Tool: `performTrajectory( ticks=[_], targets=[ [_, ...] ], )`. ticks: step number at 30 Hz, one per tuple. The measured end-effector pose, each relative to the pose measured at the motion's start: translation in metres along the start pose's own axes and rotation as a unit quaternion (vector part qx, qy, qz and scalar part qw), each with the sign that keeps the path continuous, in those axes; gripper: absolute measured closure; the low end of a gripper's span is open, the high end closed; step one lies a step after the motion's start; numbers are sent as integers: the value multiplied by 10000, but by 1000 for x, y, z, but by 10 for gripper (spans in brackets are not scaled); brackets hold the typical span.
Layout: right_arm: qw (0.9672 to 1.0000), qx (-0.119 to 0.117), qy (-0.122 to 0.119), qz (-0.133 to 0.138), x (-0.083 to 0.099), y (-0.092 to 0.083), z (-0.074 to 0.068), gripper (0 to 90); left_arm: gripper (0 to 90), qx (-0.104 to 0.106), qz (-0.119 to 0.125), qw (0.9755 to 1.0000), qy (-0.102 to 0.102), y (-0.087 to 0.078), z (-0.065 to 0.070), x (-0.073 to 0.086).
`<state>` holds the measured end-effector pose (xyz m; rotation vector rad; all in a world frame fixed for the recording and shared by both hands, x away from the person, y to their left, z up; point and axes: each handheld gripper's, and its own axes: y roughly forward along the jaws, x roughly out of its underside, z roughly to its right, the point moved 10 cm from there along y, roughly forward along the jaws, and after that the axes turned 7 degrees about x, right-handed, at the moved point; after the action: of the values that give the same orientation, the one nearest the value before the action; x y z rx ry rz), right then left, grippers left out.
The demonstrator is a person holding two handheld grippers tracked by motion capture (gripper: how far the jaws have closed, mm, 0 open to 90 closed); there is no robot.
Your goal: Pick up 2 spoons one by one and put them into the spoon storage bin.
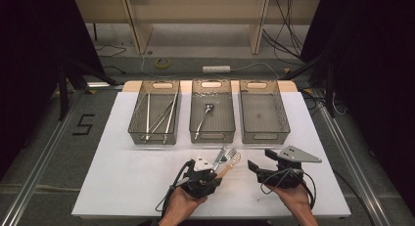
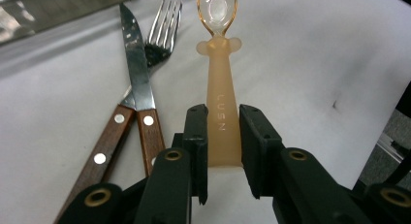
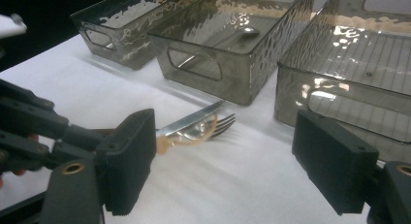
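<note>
My left gripper is shut on the handle of a translucent peach plastic spoon, whose bowl points toward the trays. From the high view the spoon sticks out of the left gripper near the table's front middle. Just left of it on the white table lie a wooden-handled knife and fork, side by side. My right gripper stands open with nothing between its jaws. It faces the spoon's bowl, the knife and the fork. In the high view the right gripper is right of the spoon.
Three smoky clear trays stand in a row at the back of the white table. The left tray holds several long metal utensils, the middle tray a metal spoon, and the right tray nothing. Cables and a tape roll lie on the floor beyond.
</note>
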<state>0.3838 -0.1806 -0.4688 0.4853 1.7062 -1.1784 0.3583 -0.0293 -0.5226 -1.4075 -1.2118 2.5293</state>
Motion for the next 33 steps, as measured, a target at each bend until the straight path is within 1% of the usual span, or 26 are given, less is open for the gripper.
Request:
performTrajectory(
  ticks=[3, 6, 9, 11, 12, 13, 16, 20, 25, 29, 32, 33],
  targets=[
    [10000, -2, 4, -7, 0, 0, 1, 249, 736, 26, 127, 9999, -48, -6, -2, -7],
    [10000, -2, -2, -13, 1, 1, 1, 248, 736, 29, 248, 9997, -41, -11, -4, -13],
    [10000, -7, -1, 0, 0, 0, 0, 247, 736, 39, 331, 9994, 8, -16, -5, -18],
    [10000, -9, -7, 3, 0, 0, 0, 247, 735, 19, 399, 9992, -13, -18, -7, -22],
    [10000, -5, -10, -1, 1, 0, 0, 246, 736, 48, 433, 9990, -34, -19, -8, -24],
    [10000, 1, -11, 4, 0, 0, 0, 246, 735, 33, 454, 9990, -15, -21, -10, -26],
    [10000, -4, 2, 9, 0, 0, 0, 246, 736, 0, 568, 9984, -49, -26, -15, -34],
    [10000, -12, 18, -5, 0, 1, 1, 246, 735, -58, 752, 9971, -79, -34, -26, -51],
    [10000, -2, 11, -17, 1, 1, 0, 246, 735, -101, 990, 9947, -237, -40, -42, -72],
    [10000, -11, 20, -25, 2, 2, 0, 246, 735, -152, 1075, 9935, -333, -38, -54, -86],
    [10000, -16, 29, -13, 1, 2, 0, 246, 735, -253, 1063, 9935, -304, -35, -62, -95],
    [10000, -11, 42, -18, 1, 2, 1, 246, 735, -289, 1087, 9931, -333, -34, -65, -99]
  ],
)
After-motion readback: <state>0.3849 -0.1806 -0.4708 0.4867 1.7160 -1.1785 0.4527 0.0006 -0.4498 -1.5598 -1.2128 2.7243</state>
